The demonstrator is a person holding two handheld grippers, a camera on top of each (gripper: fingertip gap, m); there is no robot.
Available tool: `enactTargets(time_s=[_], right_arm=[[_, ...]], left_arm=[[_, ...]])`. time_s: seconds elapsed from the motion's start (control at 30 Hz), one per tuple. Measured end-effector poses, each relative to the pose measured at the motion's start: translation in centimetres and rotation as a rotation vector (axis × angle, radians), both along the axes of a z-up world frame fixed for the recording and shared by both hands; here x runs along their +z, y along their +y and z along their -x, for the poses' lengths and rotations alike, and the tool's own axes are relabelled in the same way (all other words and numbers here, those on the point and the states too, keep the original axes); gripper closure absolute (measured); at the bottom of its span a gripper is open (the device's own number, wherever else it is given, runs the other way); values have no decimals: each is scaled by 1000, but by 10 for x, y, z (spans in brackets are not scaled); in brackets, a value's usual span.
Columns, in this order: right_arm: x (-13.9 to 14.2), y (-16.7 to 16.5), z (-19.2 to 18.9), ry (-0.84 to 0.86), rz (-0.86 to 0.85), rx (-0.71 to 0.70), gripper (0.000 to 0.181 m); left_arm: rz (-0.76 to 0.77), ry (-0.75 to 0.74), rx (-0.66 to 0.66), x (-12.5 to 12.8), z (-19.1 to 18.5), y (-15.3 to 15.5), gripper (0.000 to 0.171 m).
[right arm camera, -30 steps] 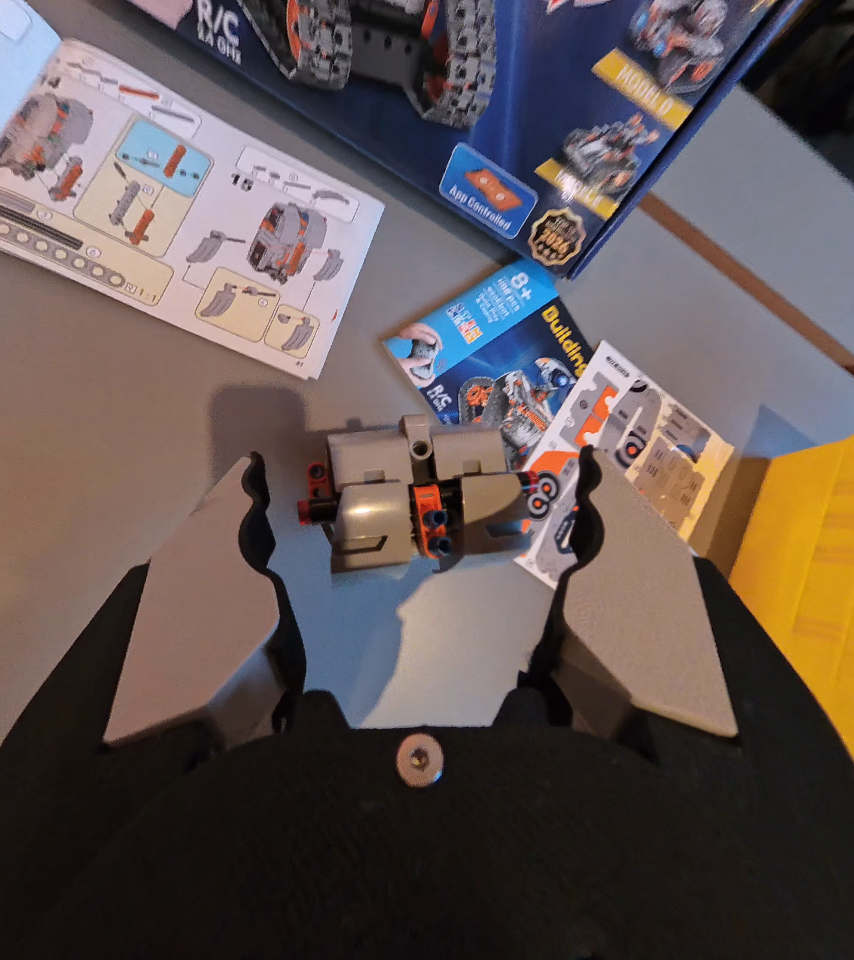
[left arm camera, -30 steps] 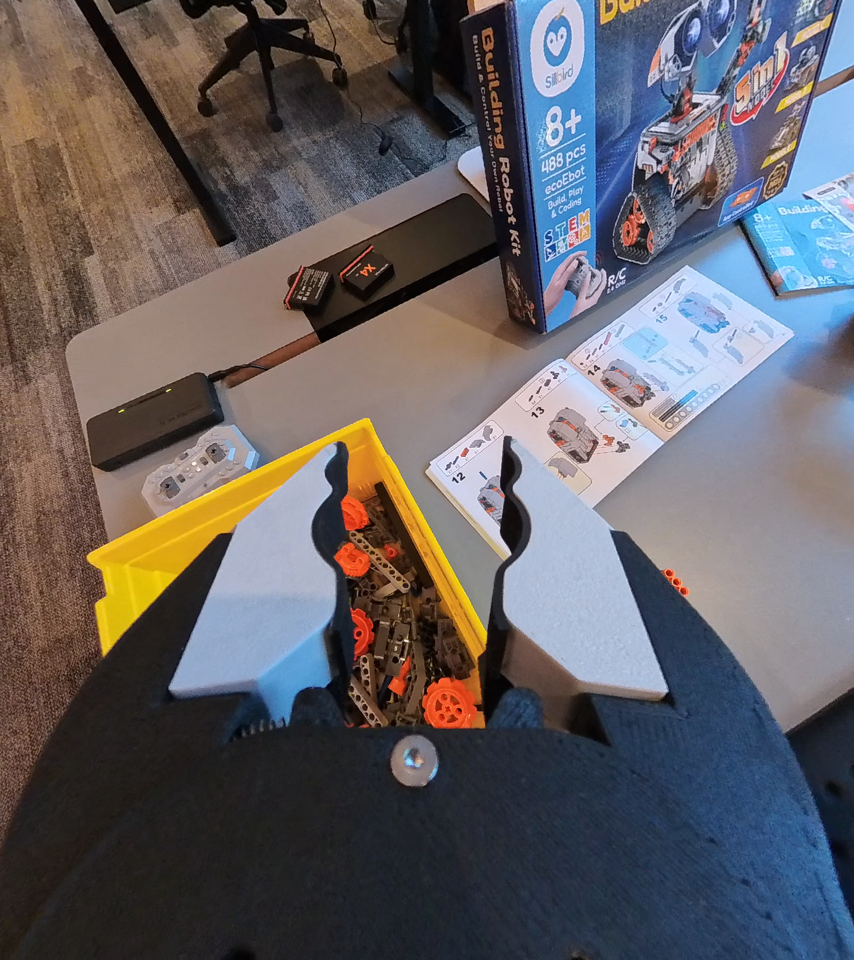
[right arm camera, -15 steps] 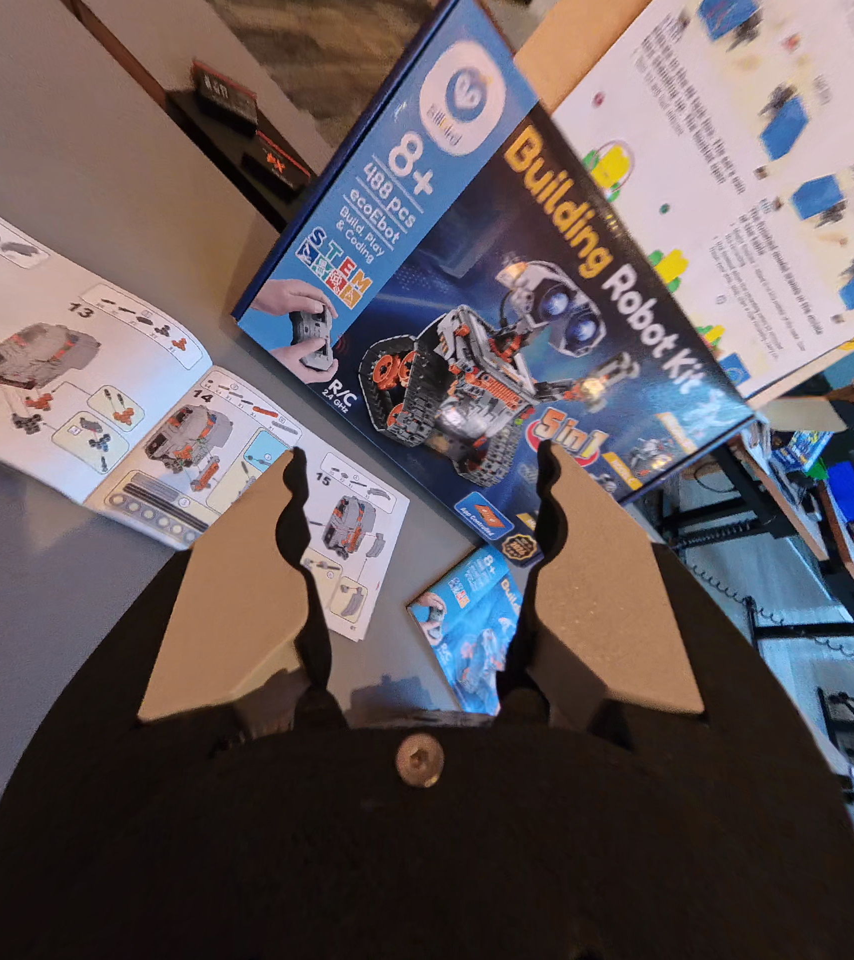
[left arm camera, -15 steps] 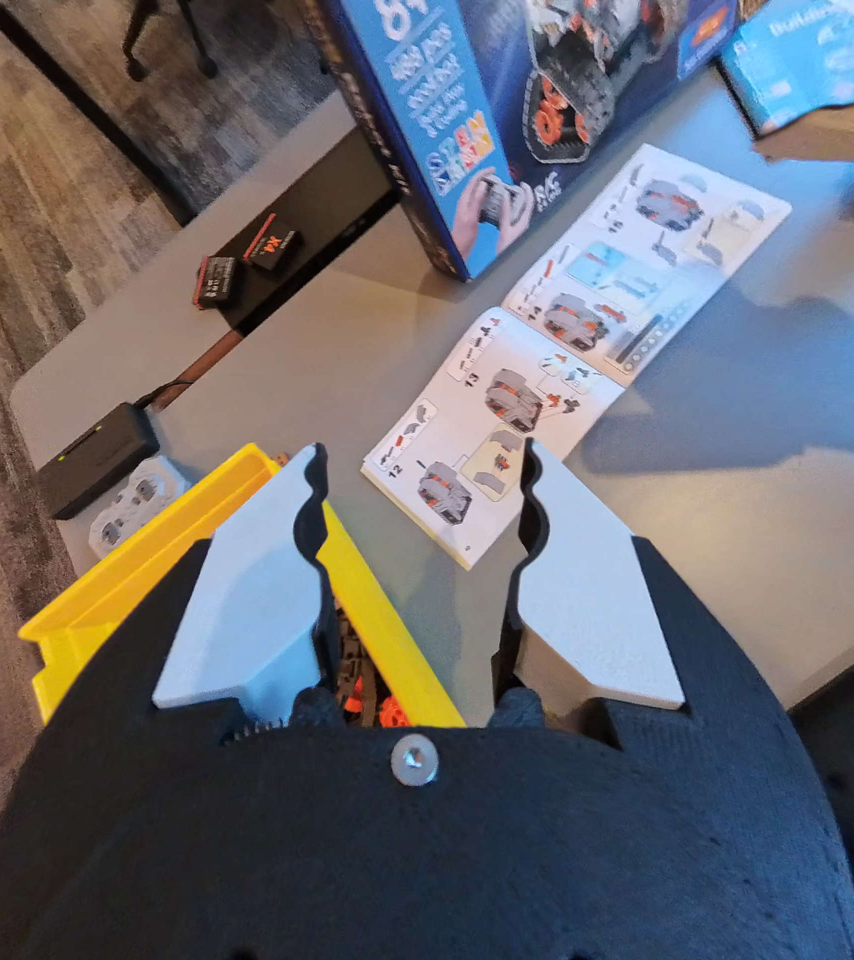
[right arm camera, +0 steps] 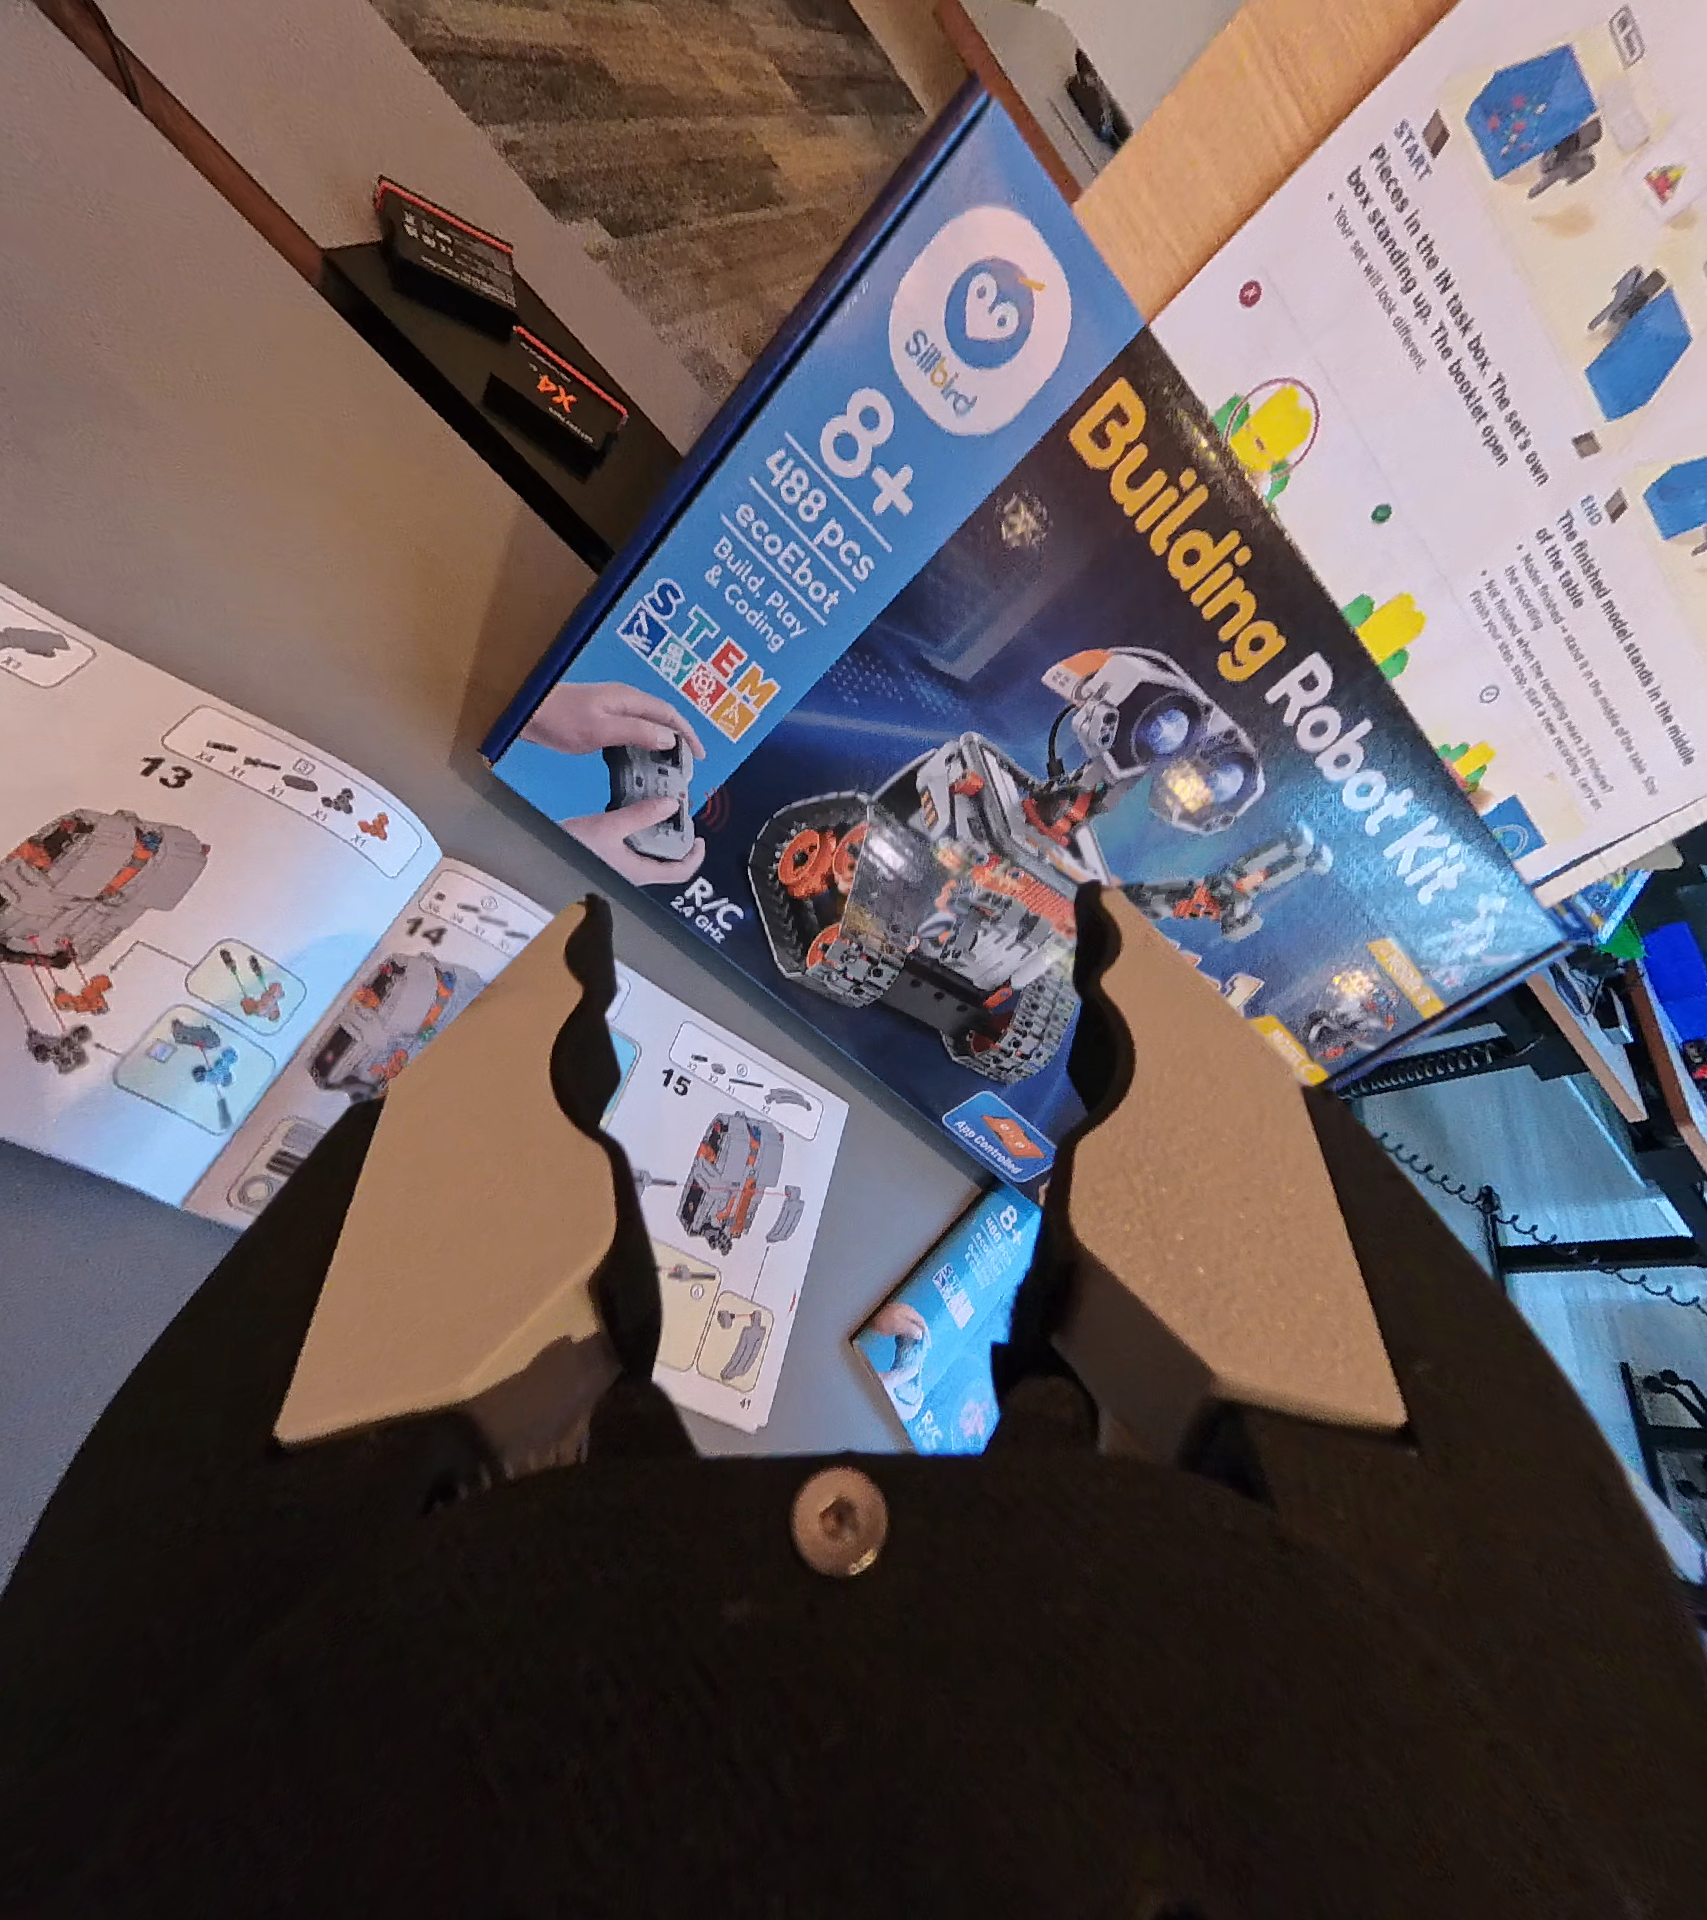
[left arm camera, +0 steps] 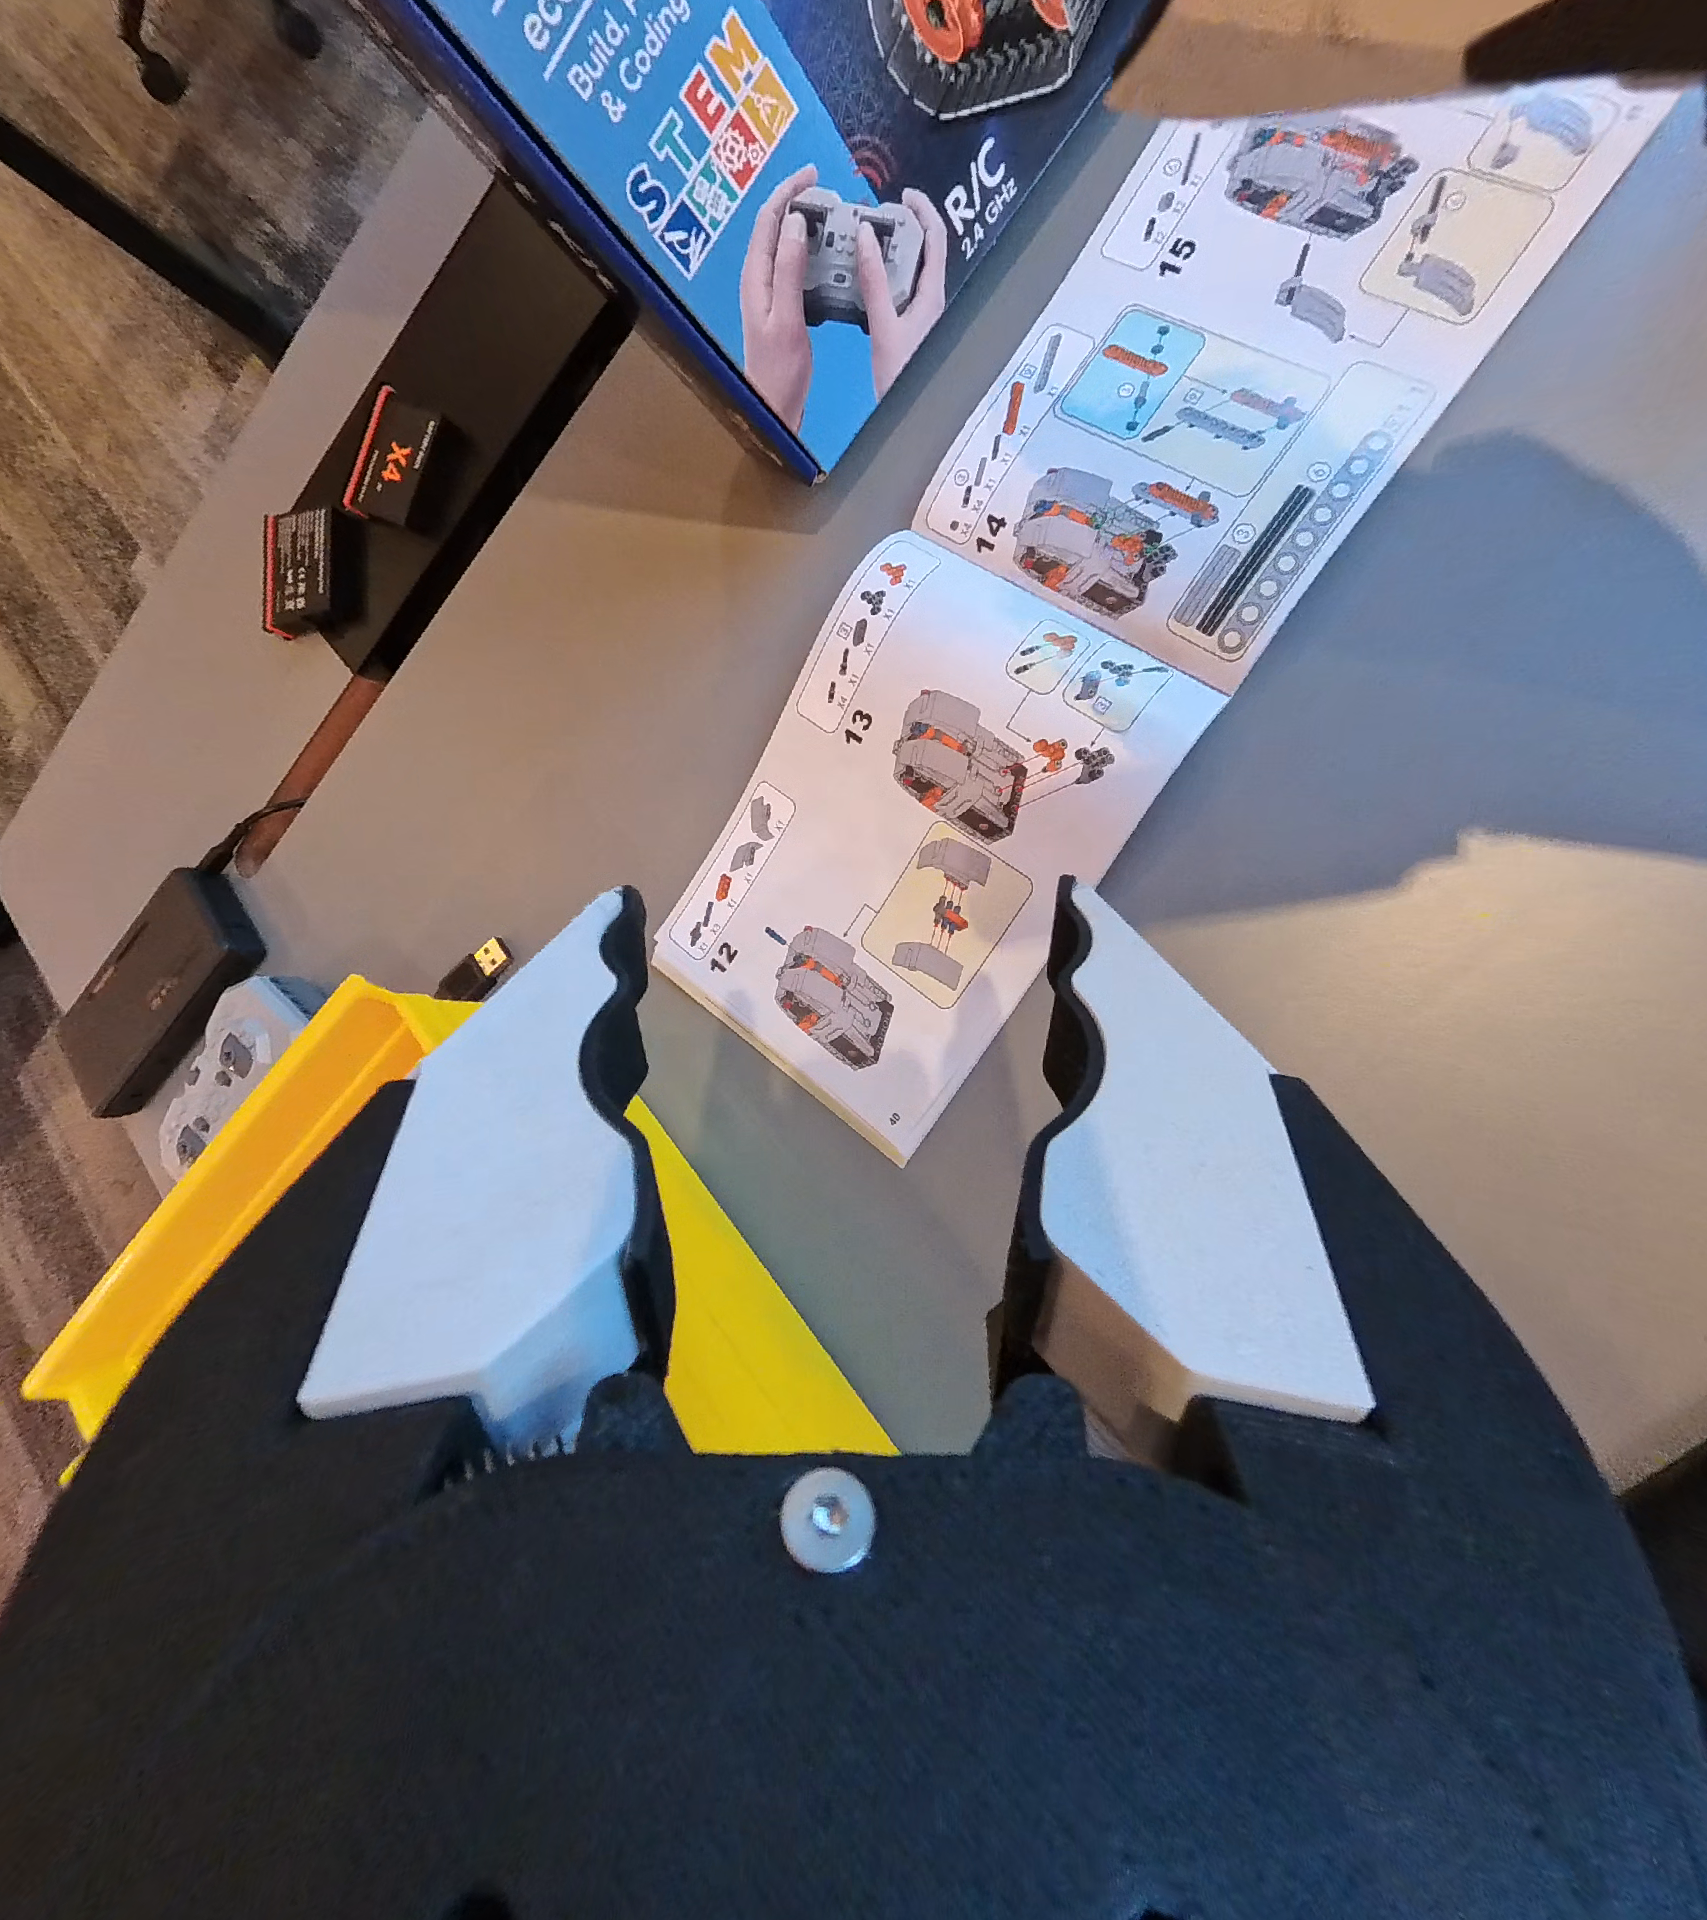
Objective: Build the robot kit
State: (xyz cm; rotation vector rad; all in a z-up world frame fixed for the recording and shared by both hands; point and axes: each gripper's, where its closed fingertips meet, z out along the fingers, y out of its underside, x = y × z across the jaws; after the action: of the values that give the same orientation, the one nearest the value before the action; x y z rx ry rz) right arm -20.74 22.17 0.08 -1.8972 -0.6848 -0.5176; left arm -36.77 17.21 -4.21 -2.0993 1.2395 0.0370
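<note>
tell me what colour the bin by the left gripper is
Yellow: the bin shows best in the left wrist view.

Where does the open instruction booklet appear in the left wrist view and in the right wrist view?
Left wrist view: the open instruction booklet lies on the grey table, running from the centre to the upper right, beyond the fingers.
Right wrist view: it lies at the left and lower centre, partly behind the left finger.
Shared landmark: the blue kit box, standing just behind the booklet.

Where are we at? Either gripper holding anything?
Done: the booklet lies open on the table, and the kit box stands behind it. In hand: nothing. The left gripper is open over the yellow bin edge; the right gripper is open, facing the box. Left: no built model shows in either view.
</note>
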Motion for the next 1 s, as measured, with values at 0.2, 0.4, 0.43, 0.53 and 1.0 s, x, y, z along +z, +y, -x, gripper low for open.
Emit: enactTargets(time_s=[0.2, 0.4, 0.43, 0.53, 1.0], right_arm=[[12, 11, 12, -1, -5, 21, 93], [-1, 5, 13, -20, 9, 53, 93], [-1, 4, 12, -9, 8, 51, 93], [2, 5, 9, 6, -1, 43, 94], [2, 3, 10, 22, -2, 47, 94]], left_arm=[[-7, 8, 15, -1, 3, 4, 95], [-37, 13, 36, 2, 7, 11, 95], [-42, 14, 37, 3, 7, 12, 95], [-49, 27, 37, 2, 8, 13, 95], [-111, -21, 31, 23, 12, 14, 95]])
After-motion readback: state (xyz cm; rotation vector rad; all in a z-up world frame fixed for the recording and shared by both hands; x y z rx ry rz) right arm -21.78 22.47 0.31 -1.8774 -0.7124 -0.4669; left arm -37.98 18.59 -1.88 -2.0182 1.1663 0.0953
